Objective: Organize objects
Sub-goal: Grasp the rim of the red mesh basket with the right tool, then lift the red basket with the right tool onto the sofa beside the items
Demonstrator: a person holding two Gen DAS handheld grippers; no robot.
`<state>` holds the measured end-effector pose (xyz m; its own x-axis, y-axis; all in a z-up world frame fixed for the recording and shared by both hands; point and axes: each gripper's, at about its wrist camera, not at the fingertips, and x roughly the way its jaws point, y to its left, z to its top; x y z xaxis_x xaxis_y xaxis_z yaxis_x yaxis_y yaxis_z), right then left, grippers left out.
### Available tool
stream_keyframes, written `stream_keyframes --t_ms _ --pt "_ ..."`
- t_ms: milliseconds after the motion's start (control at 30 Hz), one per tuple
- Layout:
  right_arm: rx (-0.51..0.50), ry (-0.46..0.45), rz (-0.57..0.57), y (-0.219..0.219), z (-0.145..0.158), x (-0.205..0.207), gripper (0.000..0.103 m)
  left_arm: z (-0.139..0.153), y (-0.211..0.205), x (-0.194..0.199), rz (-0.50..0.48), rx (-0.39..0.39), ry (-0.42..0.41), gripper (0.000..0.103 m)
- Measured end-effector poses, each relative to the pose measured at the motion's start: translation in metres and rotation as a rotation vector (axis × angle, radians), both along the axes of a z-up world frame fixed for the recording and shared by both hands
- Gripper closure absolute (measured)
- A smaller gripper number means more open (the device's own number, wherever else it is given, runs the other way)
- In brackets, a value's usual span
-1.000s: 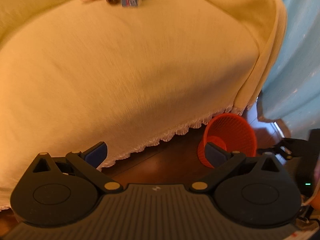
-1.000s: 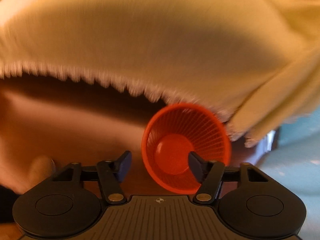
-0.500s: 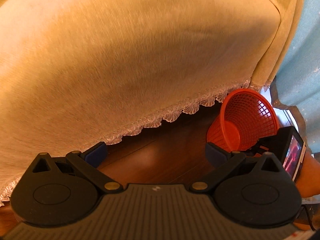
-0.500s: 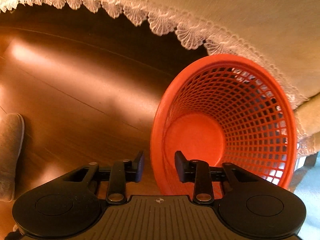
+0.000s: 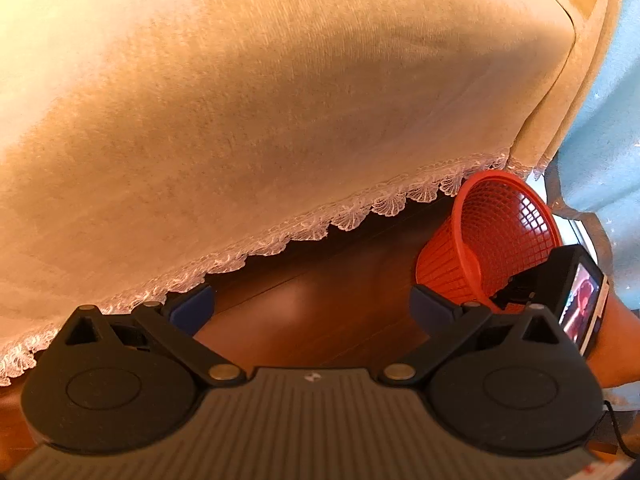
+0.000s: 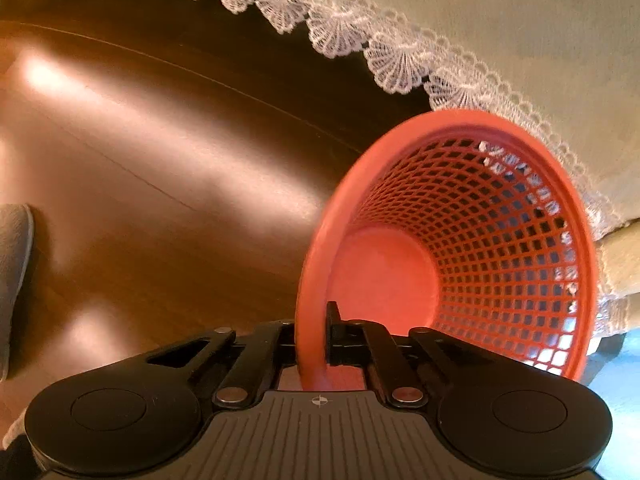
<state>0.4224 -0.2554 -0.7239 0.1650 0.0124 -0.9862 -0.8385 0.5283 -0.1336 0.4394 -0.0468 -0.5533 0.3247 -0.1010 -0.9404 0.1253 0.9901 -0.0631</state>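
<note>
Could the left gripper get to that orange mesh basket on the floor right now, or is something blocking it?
Probably yes. The left gripper is open, with only bare wooden floor between it and the orange mesh basket. The right gripper already clamps the near rim, so the left should take another part.

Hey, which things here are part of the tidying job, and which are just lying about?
Part of the job:
- orange mesh basket, its rim clamped in the right tongs
- left tongs, open and holding nothing

Just lying about:
- cream lace-edged cover
- wooden floor
- grey slipper at the left edge
</note>
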Motion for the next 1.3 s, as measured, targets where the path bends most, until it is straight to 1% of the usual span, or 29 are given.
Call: stream_keyframes --t_ms 33,133,233,300,367,500,633,700,767,833,967,1067,1200,1300 --pt "-0.017 -0.010 -0.050 0.001 0.007 -0.001 0.103 0.006 0.001 -0.001 0.003 -0.002 0.003 0.001" --pt "-0.043 -0.002 -0.041 0.006 0.043 -0.005 0.103 0.028 0.003 -0.003 0.007 -0.012 0.015 0.001" --pt "-0.066 0.006 -0.034 0.011 0.092 -0.011 0.103 0.064 0.008 -0.005 0.024 -0.036 0.025 0.001" --pt "-0.085 0.007 -0.024 0.015 0.132 -0.018 0.103 0.095 0.015 -0.007 0.039 -0.058 0.029 0.001" --pt "-0.102 -0.004 -0.021 0.024 0.183 -0.032 0.103 0.130 0.023 -0.007 0.048 -0.073 0.027 0.001" --pt "-0.145 -0.045 -0.036 0.039 0.271 -0.033 0.103 0.203 0.040 -0.005 0.044 -0.101 0.013 0.001" --pt "-0.195 -0.109 -0.060 0.060 0.356 -0.030 0.103 0.273 0.068 0.000 0.034 -0.125 -0.026 0.001" --pt "-0.206 -0.141 -0.071 0.069 0.385 -0.021 0.103 0.304 0.084 0.005 0.036 -0.135 -0.058 0.001" --pt "-0.215 -0.181 -0.057 0.079 0.412 -0.012 0.103 0.330 0.099 0.013 0.032 -0.140 -0.085 0.001" --pt "-0.218 -0.215 -0.056 0.090 0.432 0.003 0.103 0.349 0.114 0.027 0.031 -0.135 -0.114 0.001" --pt "-0.229 -0.241 -0.048 0.106 0.452 0.039 0.103 0.381 0.136 0.060 0.026 -0.107 -0.171 0.001" --pt "-0.238 -0.229 -0.072 0.107 0.447 0.078 0.103 0.389 0.148 0.092 0.026 -0.093 -0.188 0.001" --pt "-0.271 -0.202 -0.111 0.107 0.438 0.125 0.103 0.389 0.155 0.139 0.006 -0.083 -0.185 0.001" --pt "-0.305 -0.148 -0.137 0.102 0.425 0.163 0.103 0.385 0.153 0.178 -0.023 -0.077 -0.171 0.001"
